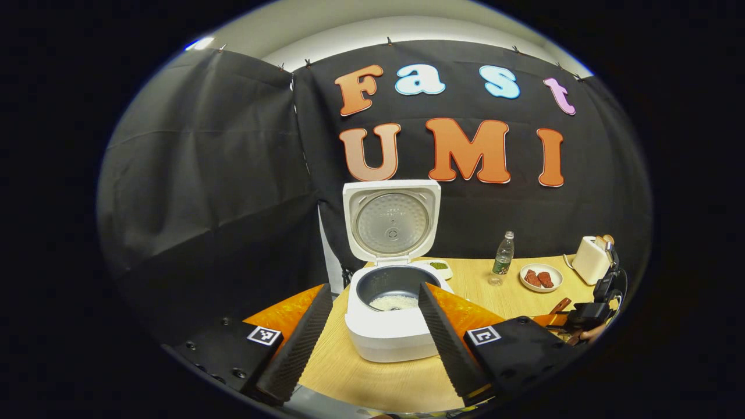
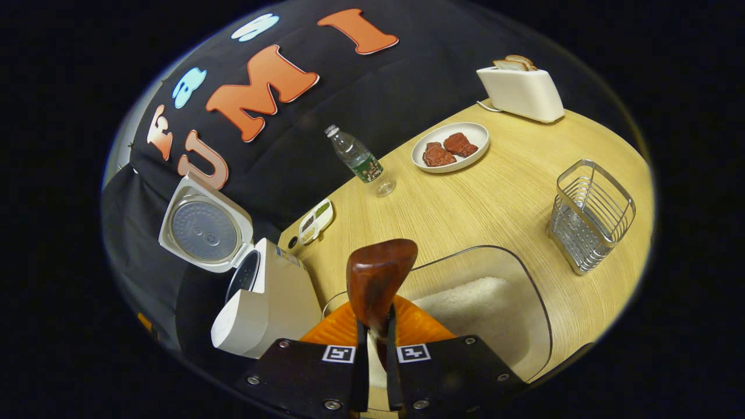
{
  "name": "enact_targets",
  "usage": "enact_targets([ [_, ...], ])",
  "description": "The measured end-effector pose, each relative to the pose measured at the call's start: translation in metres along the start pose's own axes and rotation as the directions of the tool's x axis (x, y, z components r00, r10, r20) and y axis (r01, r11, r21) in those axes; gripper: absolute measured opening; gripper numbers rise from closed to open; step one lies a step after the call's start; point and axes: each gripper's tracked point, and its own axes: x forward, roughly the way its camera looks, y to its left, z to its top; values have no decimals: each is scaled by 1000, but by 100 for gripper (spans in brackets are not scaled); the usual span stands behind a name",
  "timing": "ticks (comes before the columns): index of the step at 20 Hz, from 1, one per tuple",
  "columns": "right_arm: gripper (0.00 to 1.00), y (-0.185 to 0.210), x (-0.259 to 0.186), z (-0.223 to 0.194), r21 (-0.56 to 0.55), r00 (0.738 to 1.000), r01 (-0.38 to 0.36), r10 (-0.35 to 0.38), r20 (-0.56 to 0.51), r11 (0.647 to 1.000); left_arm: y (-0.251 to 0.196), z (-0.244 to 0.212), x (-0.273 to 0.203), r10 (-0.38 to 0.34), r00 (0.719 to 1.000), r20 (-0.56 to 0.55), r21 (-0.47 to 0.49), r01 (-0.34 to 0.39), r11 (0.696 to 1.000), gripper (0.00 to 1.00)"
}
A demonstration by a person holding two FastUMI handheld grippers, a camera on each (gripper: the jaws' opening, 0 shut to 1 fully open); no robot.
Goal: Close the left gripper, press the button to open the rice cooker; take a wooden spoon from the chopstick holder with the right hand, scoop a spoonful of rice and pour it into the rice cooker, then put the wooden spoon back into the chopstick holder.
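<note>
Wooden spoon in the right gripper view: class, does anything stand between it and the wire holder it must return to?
Nothing visible does. The wooden spoon, gripped by the right tongs, is over the rice container; bare table leads to the empty wire holder.

One rice cooker (image 1: 389, 326), one bottle (image 2: 358, 161), one toaster (image 2: 521, 91), one plate (image 2: 474, 132) with two meat pieces, one wire holder (image 2: 589, 215) at three o'clock, one spoon (image 2: 377, 279).

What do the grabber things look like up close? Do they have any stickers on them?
The left gripper has two long, flat fingers with ridged inner faces, fixed to black blocks with screws. Bright orange parts sit behind them. Each block carries a small square black-and-white marker, like a sticker. The right gripper has the same build: black screwed blocks, two square markers, and an orange part behind its fingers.
</note>
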Motion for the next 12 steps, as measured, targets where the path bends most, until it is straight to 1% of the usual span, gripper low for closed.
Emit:
enact_targets([
  [2, 12, 1, 1, -2, 58, 999, -33, 35, -35, 998, 1, 0, -1, 2, 1000, 1, -5, -2, 1000, 100],
  [3, 12, 1, 2, -2, 106, 997, -50, 56, -52, 993, 0, 0, -2, 3, 1000, 0, -7, -3, 1000, 100],
  [7, 12, -10, 7, -5, 241, 989, -86, 112, -95, 967, -5, 2, 0, -3, 1000, 0, -1, 3, 1000, 100],
  [10, 12, -21, 6, -1, 317, 983, -112, 153, -106, 942, -16, 6, 1, -19, 1000, 8, 10, 19, 1000, 100],
  [12, 12, -29, -1, 8, 360, 981, -132, 174, -86, 923, -24, 7, 3, -32, 999, 11, 14, 32, 999, 100],
])
